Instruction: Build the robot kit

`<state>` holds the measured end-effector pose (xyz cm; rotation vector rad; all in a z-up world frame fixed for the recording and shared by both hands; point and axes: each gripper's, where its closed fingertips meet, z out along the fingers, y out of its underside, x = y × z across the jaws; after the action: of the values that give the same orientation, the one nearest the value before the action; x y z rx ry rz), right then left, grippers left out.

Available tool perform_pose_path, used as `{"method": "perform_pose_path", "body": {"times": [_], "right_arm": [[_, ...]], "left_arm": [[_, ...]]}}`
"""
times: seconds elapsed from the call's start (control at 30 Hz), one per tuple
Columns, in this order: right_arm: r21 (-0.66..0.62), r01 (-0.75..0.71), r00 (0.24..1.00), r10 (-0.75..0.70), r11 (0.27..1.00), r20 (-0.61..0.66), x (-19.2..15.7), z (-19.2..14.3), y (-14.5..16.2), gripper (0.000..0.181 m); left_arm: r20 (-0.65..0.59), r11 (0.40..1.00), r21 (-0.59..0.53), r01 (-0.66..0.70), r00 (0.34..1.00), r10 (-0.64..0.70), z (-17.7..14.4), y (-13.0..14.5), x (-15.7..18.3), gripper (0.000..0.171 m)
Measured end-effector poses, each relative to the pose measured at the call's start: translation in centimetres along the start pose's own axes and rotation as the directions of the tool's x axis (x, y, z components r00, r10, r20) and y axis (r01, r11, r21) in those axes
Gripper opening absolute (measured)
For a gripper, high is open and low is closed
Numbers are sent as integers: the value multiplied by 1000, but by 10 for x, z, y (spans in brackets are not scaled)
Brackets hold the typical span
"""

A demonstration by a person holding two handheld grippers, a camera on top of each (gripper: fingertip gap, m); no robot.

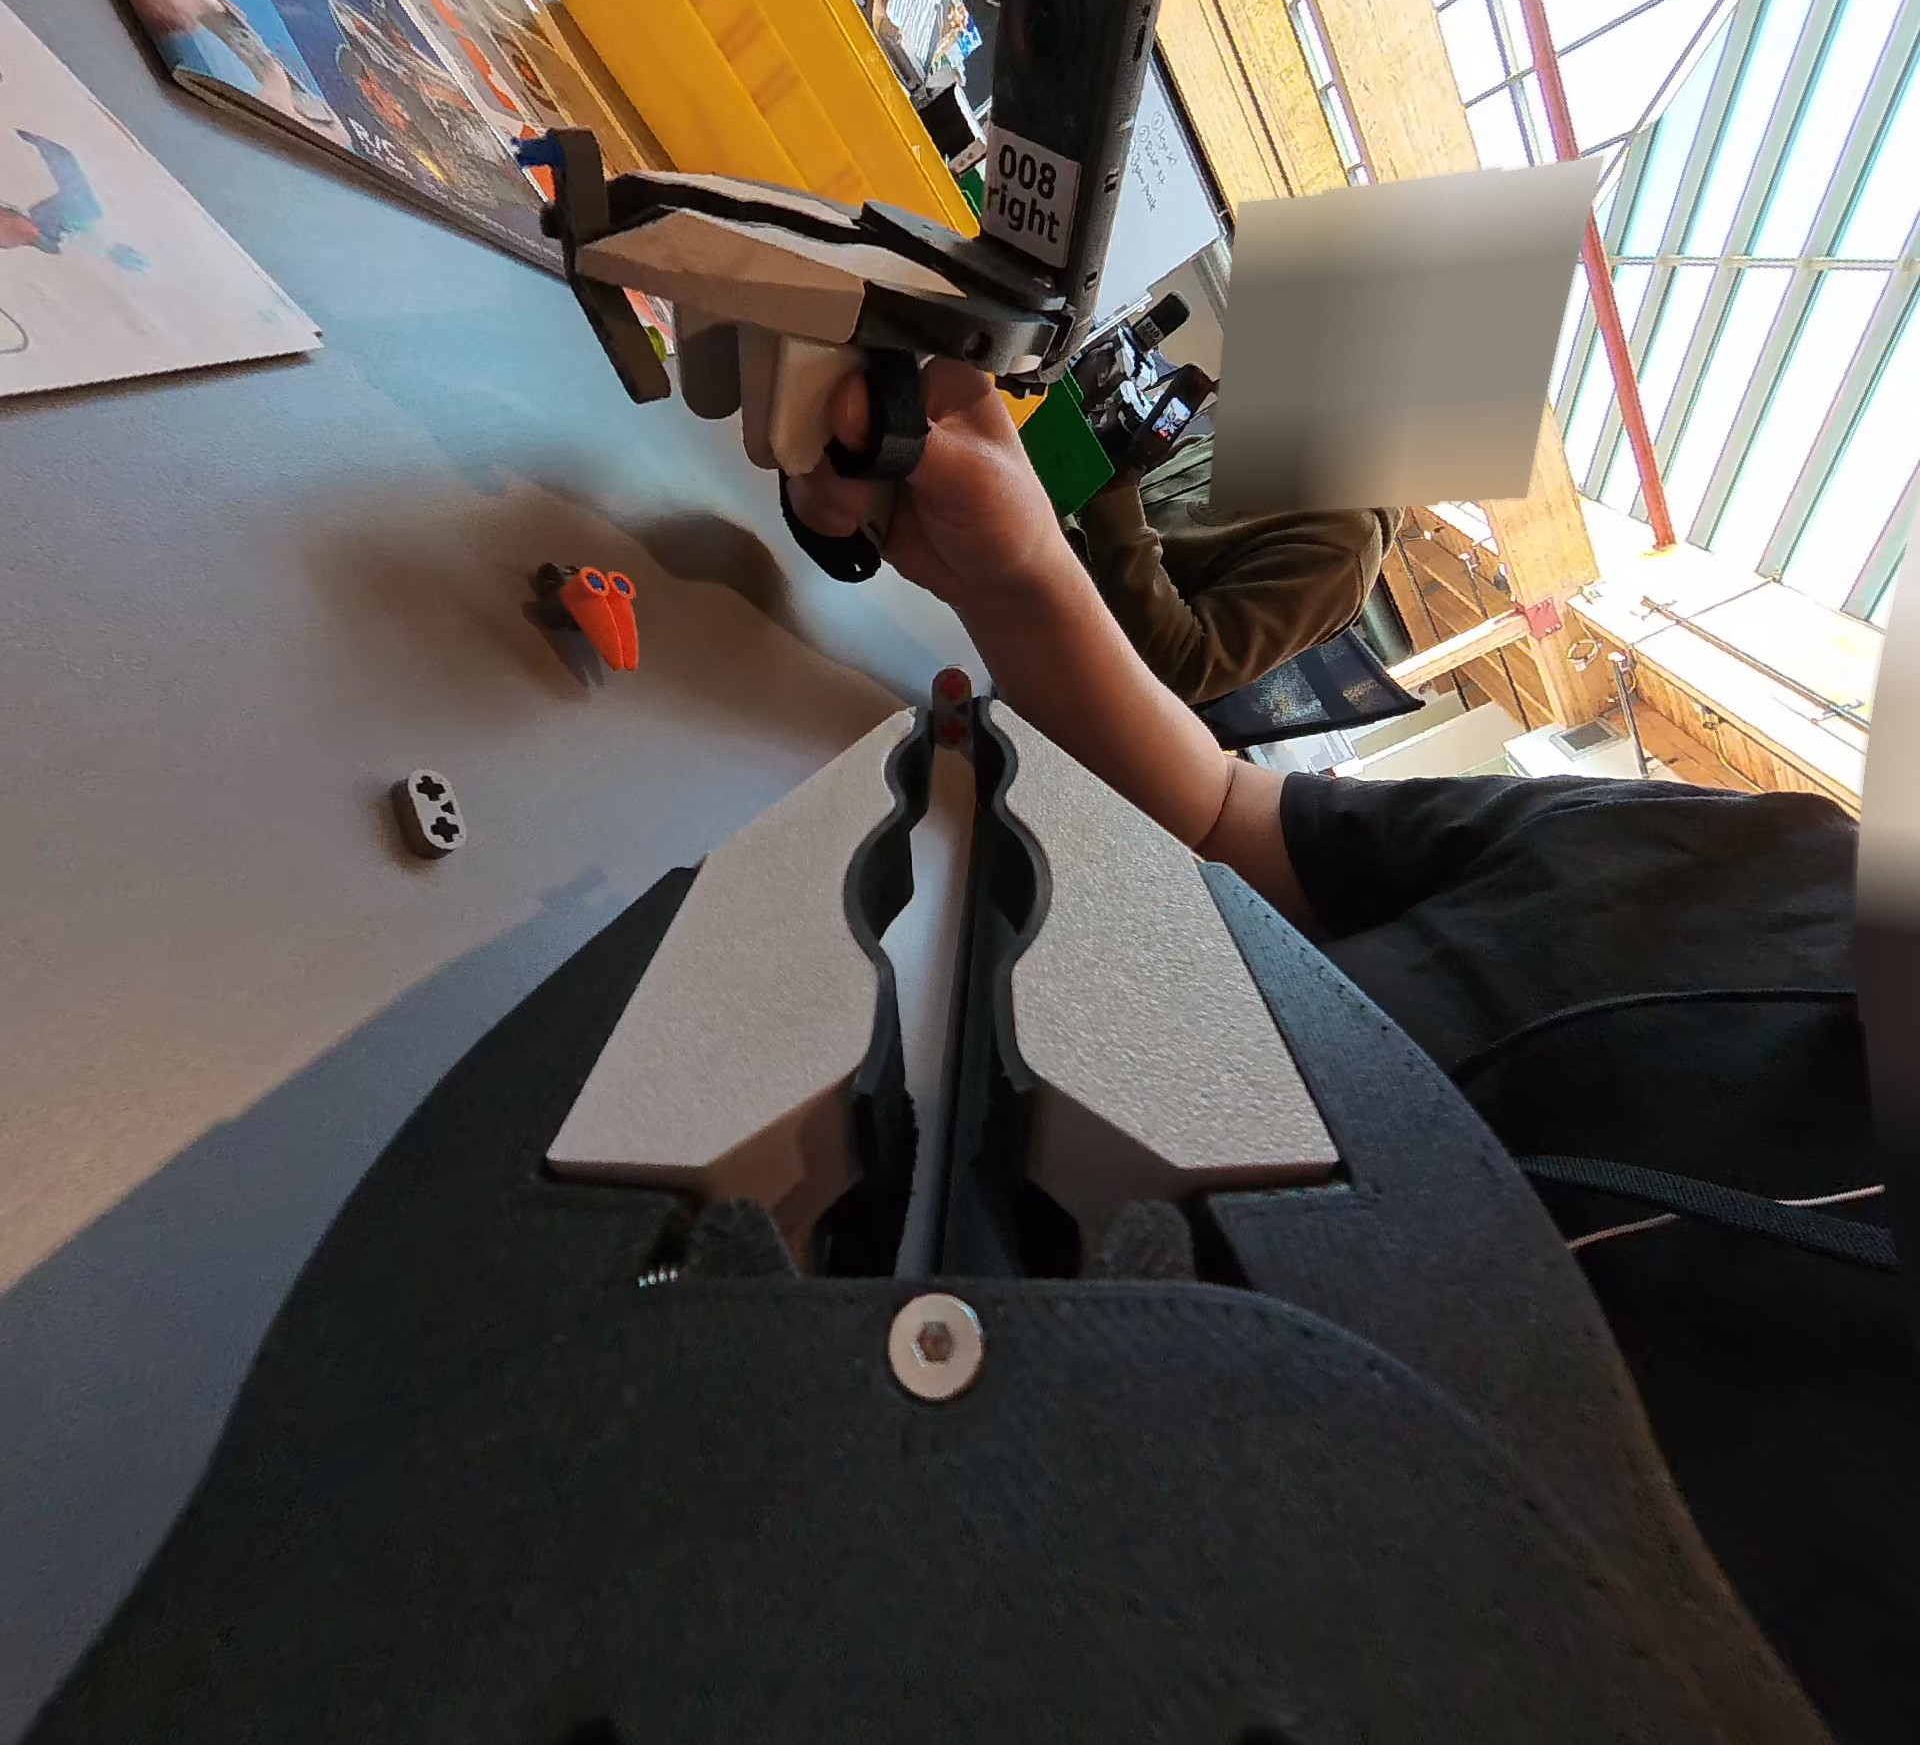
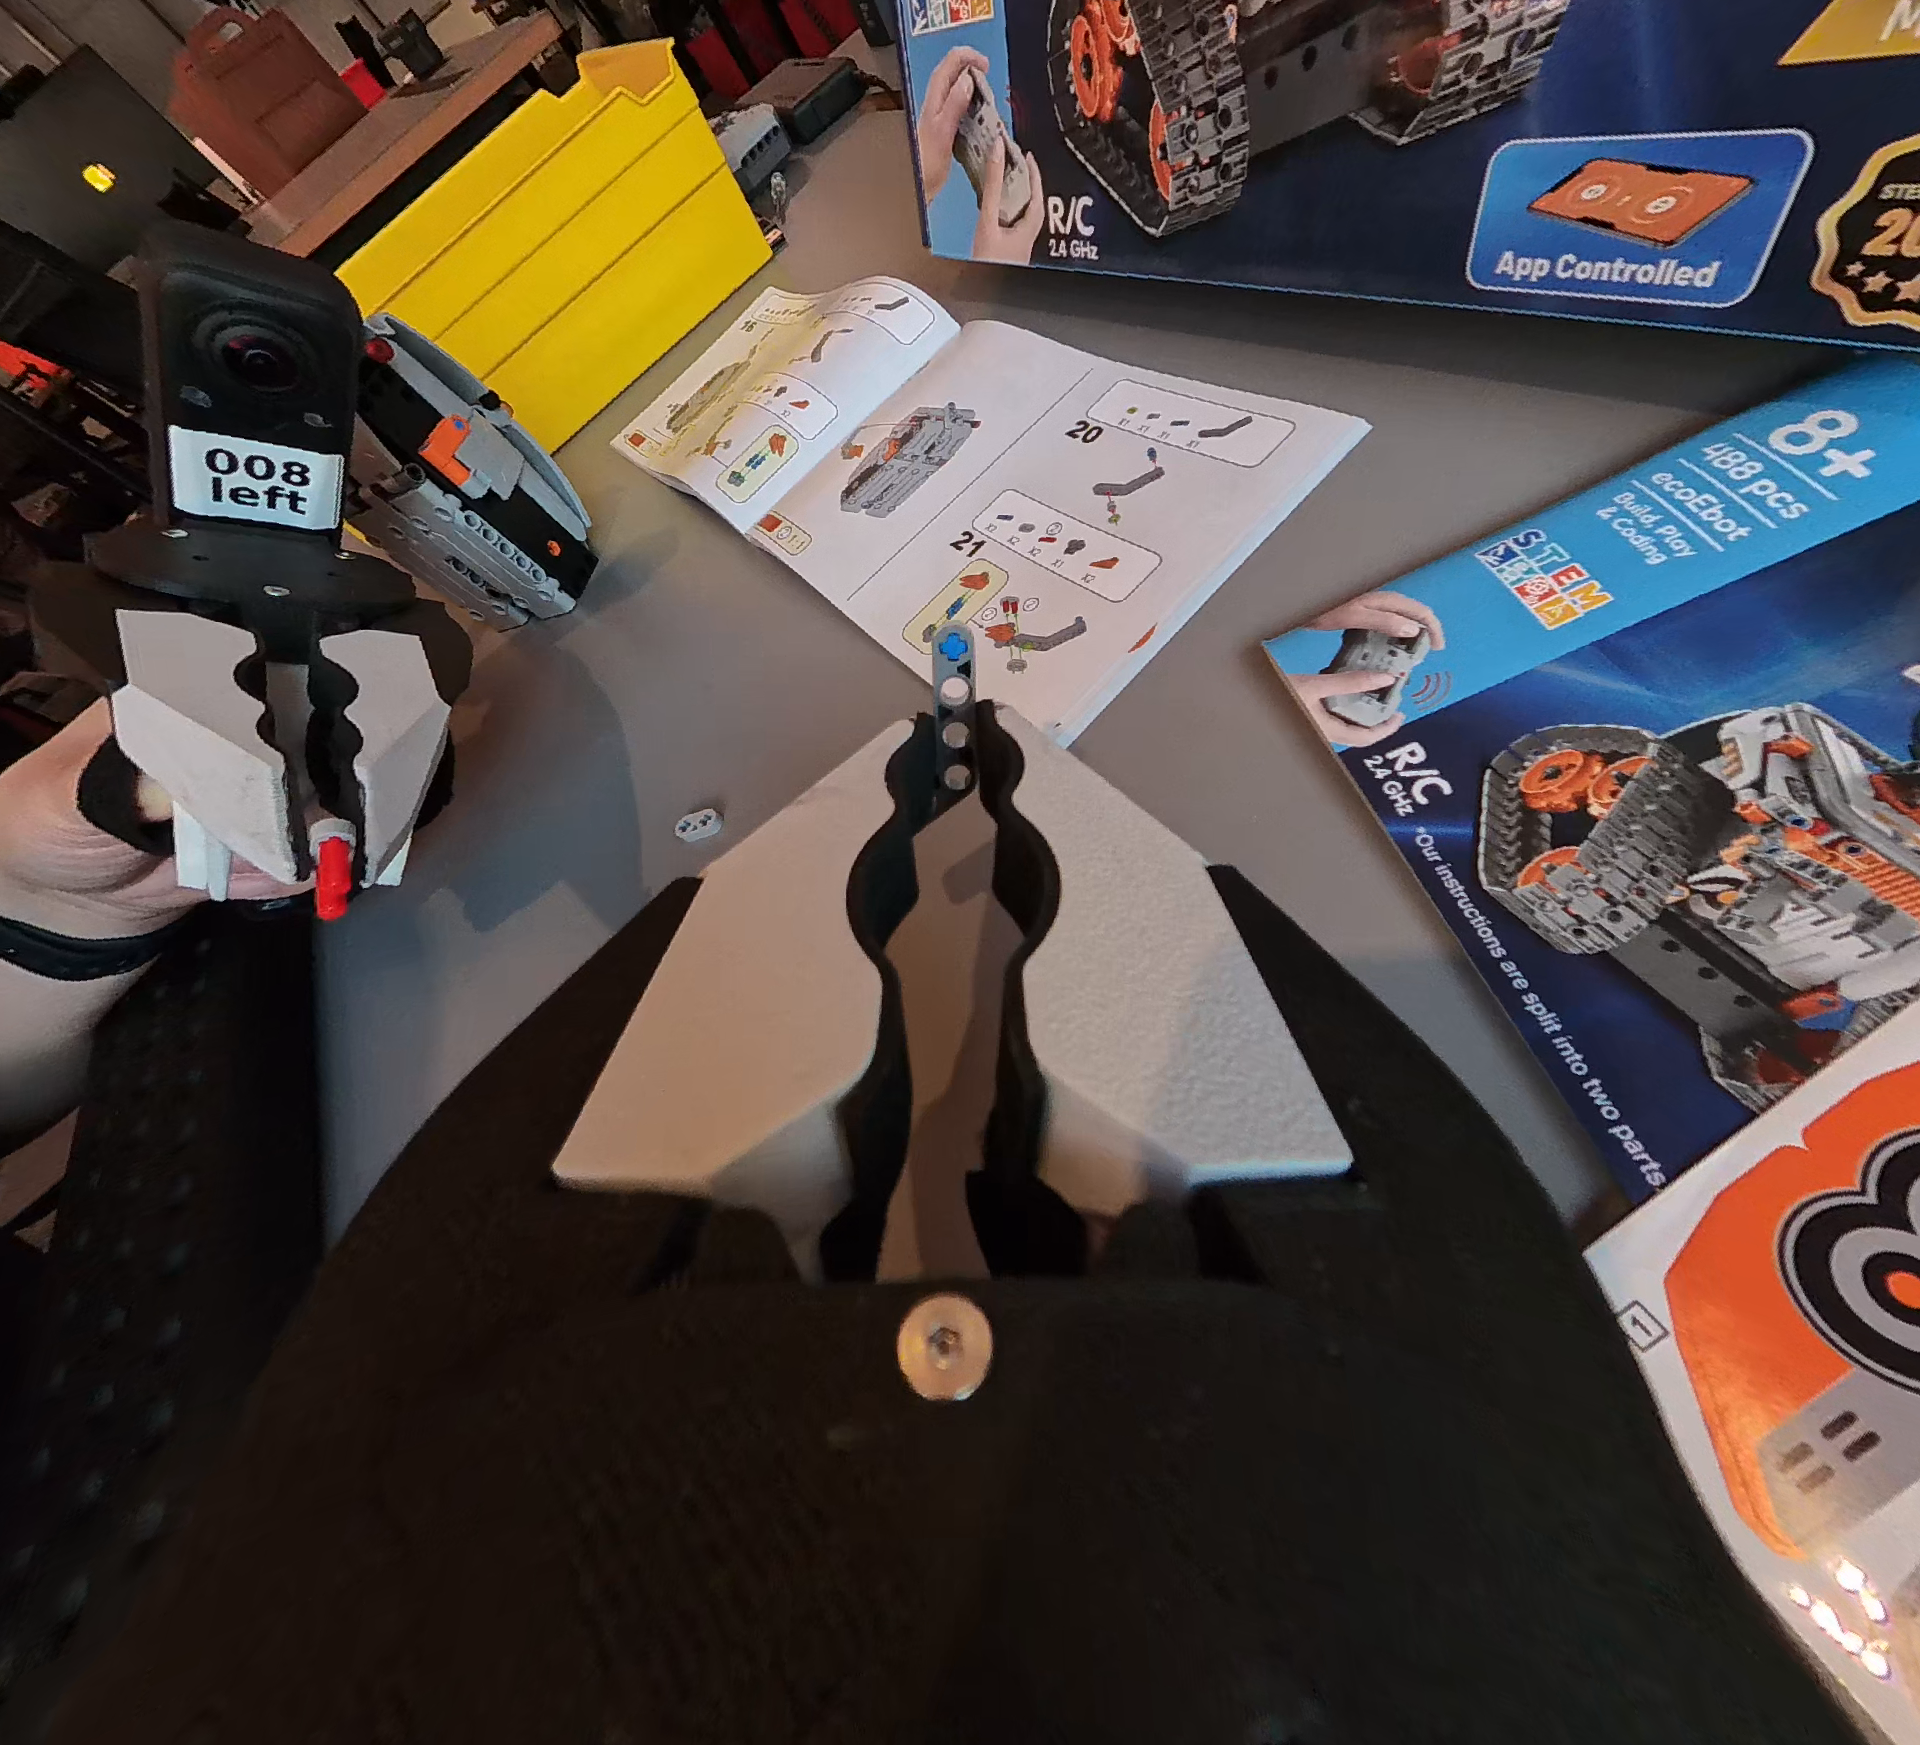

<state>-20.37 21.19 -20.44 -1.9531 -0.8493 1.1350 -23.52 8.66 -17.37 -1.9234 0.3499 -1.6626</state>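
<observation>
My left gripper (image 1: 951,721) is shut on a small red pin (image 1: 952,689) and holds it above the grey table (image 1: 208,968). In the right wrist view it shows at the left (image 2: 317,848) with the red pin (image 2: 331,876) sticking out of its tips. My right gripper (image 2: 954,734) is shut on a thin grey beam with holes (image 2: 954,708) that has a blue pin at its top end. It also shows in the left wrist view (image 1: 594,261), held up by a hand. An orange part (image 1: 605,615) and a small grey connector (image 1: 429,812) lie on the table.
An open instruction booklet (image 2: 987,480) lies ahead of the right gripper. A partly built grey model (image 2: 468,500) and a yellow bin (image 2: 561,241) stand at the left. A blue toy box (image 2: 1455,85) stands at the back, with a blue booklet (image 2: 1662,760) at the right. A person sits beyond the table. Left tips to right tips: about 12 cm. From the left gripper's tips to the small grey connector (image 1: 429,812) is close to 9 cm.
</observation>
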Motion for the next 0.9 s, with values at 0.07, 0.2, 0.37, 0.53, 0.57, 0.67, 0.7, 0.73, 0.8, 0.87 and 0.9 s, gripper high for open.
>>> {"method": "perform_pose_path", "body": {"times": [0.07, 0.2, 0.37, 0.53, 0.57, 0.67, 0.7, 0.73, 0.8, 0.87, 0.9], "right_arm": [[2, -1, 1000, 1, 1000, 0, 0, 0, 0, 7], [12, -5, 1000, 5, 1000, 0, 0, -1, -2, 7], [39, -19, 1000, 18, 999, 11, -2, -3, -7, 7], [79, -3, 999, -1, 997, 43, -9, -6, -14, 7], [94, 1, 998, -6, 996, 55, -12, -7, -17, 7], [124, -42, 994, 29, 991, 105, -20, -9, -22, 7], [132, -75, 989, 56, 988, 139, -23, -10, -24, 7], [140, -108, 982, 83, 984, 172, -26, -11, -26, 7], [151, -155, 971, 122, 976, 207, -27, -14, -30, 7], [162, -177, 967, 140, 971, 214, -25, -15, -32, 7], [164, -182, 966, 146, 969, 213, -24, -16, -32, 7]], "left_arm": [[1, 1000, 0, -1, 1000, 1, 0, 0, 0, 5], [1, 1000, 0, 0, 1000, 0, 0, 0, 0, 5], [1, 1000, -1, 1, 1000, -1, 0, 0, 0, 5], [0, 1000, -2, 2, 1000, -2, 0, 0, 0, 5], [1, 1000, -2, 1, 1000, -1, 0, 0, -1, 5], [0, 1000, -2, 2, 1000, -2, 0, 0, 0, 5], [1, 1000, -1, 1, 1000, -1, 0, 0, 0, 5], [1, 1000, -1, 1, 1000, -1, 0, 0, 0, 5], [2, 1000, -1, 1, 1000, -1, 0, 0, -1, 5], [1, 1000, -1, 2, 1000, -2, 0, 0, -1, 5], [1, 1000, -1, 2, 1000, -2, 0, 0, -1, 5]]}}
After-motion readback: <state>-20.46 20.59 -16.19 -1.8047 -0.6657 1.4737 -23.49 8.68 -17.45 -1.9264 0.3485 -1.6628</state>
